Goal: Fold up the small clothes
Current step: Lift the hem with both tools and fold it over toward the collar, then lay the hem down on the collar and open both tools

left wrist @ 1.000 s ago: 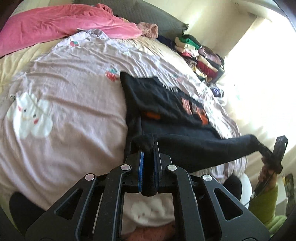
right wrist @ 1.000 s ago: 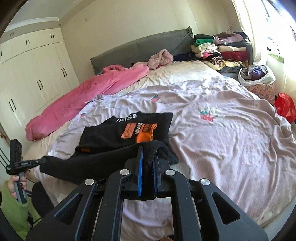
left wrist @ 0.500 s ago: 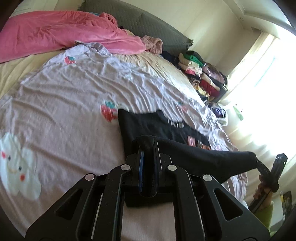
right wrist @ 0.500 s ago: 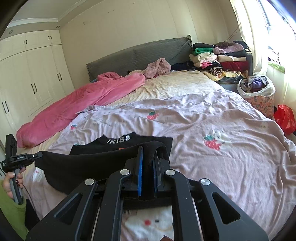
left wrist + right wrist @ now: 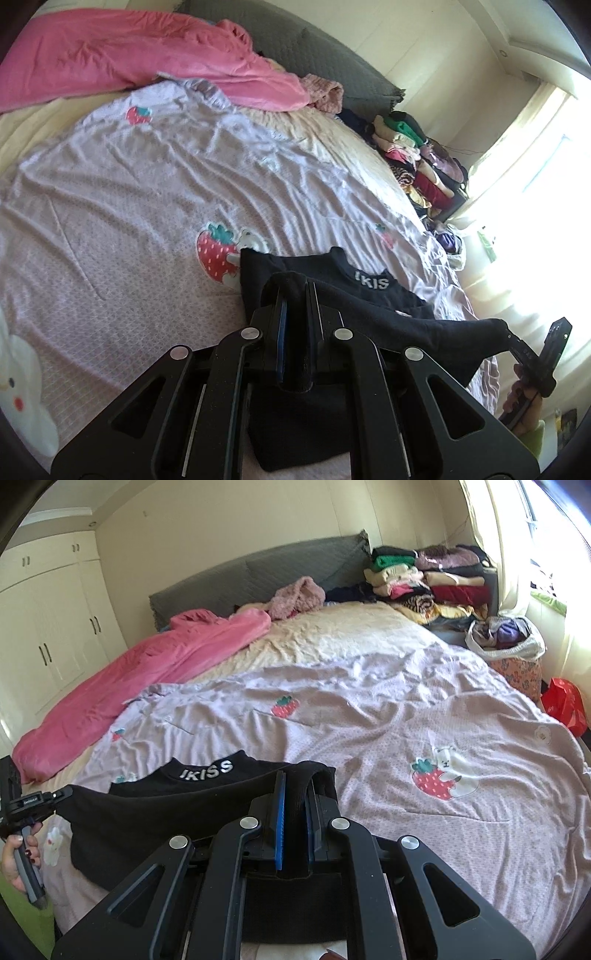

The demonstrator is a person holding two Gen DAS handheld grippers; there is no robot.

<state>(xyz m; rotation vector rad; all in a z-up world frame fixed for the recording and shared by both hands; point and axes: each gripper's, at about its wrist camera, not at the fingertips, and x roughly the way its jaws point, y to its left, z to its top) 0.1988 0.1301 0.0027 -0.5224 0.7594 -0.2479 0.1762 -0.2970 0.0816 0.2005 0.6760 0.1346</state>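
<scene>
From the left wrist, the left gripper (image 5: 295,295) is seen clenched on the hem of the black knit top with white lettering (image 5: 369,291), which lies at six o'clock on the lilac strawberry-print bedspread (image 5: 147,206).

From the right wrist, the right gripper (image 5: 295,794) is seen clamped on the same hem, stretched toward nine o'clock.

Ahead: I see open lilac bedspread (image 5: 369,716) across the frame's middle.
Left: pink blanket (image 5: 140,679) blocks.
Upper right: stacked clothes (image 5: 424,579), laundry basket (image 5: 506,638).
Far right in left view: glare, probably curtain.
</scene>
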